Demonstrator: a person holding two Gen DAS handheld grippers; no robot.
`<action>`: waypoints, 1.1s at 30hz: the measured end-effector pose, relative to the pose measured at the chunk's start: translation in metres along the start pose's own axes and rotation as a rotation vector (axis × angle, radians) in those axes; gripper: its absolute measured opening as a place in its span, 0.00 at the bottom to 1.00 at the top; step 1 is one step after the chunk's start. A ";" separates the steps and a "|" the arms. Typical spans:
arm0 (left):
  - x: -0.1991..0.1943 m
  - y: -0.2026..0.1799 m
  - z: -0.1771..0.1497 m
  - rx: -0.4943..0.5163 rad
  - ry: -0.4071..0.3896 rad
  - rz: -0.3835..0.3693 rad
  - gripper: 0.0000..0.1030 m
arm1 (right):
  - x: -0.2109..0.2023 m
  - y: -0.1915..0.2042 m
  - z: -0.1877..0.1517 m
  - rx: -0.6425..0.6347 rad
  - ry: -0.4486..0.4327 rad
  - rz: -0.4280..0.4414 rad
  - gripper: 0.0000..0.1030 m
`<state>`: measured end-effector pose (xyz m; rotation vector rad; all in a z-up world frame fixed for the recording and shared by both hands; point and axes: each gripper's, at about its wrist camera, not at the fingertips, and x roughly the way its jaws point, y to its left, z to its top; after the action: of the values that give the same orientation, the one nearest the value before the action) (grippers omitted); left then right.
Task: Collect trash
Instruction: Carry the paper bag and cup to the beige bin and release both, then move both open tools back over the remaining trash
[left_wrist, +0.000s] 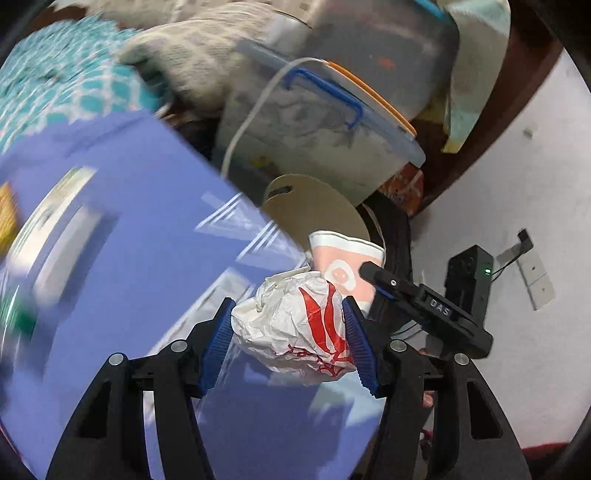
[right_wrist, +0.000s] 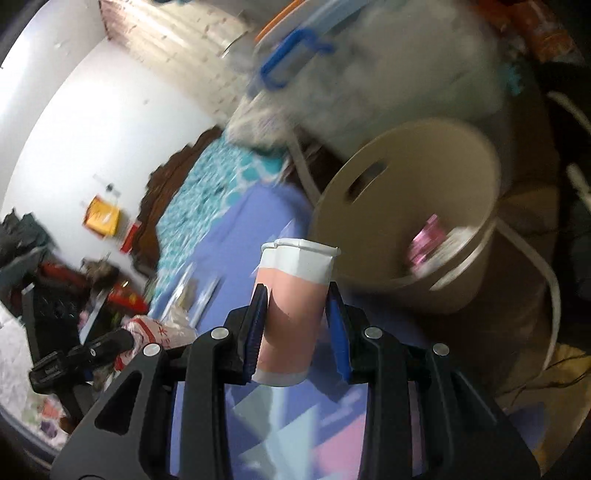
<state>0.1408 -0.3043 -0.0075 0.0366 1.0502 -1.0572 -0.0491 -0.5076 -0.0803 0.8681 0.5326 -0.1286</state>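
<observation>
My left gripper (left_wrist: 290, 308) is shut on a crumpled white and red wrapper (left_wrist: 295, 325) and holds it above the blue bed sheet (left_wrist: 129, 206). My right gripper (right_wrist: 297, 291) is shut on a pink and white paper cup (right_wrist: 293, 295); the cup also shows in the left wrist view (left_wrist: 343, 258), just beyond the wrapper. A beige bin (right_wrist: 410, 206) stands just right of the bed edge, open, with pink trash (right_wrist: 424, 243) inside. In the left wrist view the bin (left_wrist: 314, 206) lies behind the cup. The wrapper and left gripper show in the right wrist view (right_wrist: 155, 332) at lower left.
A clear storage box with blue handles and an orange-rimmed lid (left_wrist: 314, 122) stands behind the bin. A white cable (left_wrist: 251, 110) hangs over it. A teal patterned blanket (left_wrist: 62, 81) lies on the bed. Blurred packets (left_wrist: 48, 221) lie on the sheet. White floor (left_wrist: 535, 184) is to the right.
</observation>
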 end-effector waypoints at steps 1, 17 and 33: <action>0.013 -0.008 0.013 0.020 0.007 0.005 0.54 | -0.004 -0.009 0.006 -0.001 -0.015 -0.018 0.34; 0.097 -0.042 0.091 0.064 -0.039 0.122 0.78 | -0.030 -0.028 0.063 -0.063 -0.227 -0.174 0.79; -0.083 0.029 -0.062 0.044 -0.264 0.499 0.79 | -0.057 0.112 -0.007 -0.168 -0.428 -0.065 0.97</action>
<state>0.1130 -0.2011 0.0060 0.1807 0.7249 -0.6101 -0.0649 -0.4359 0.0221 0.6344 0.1672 -0.3168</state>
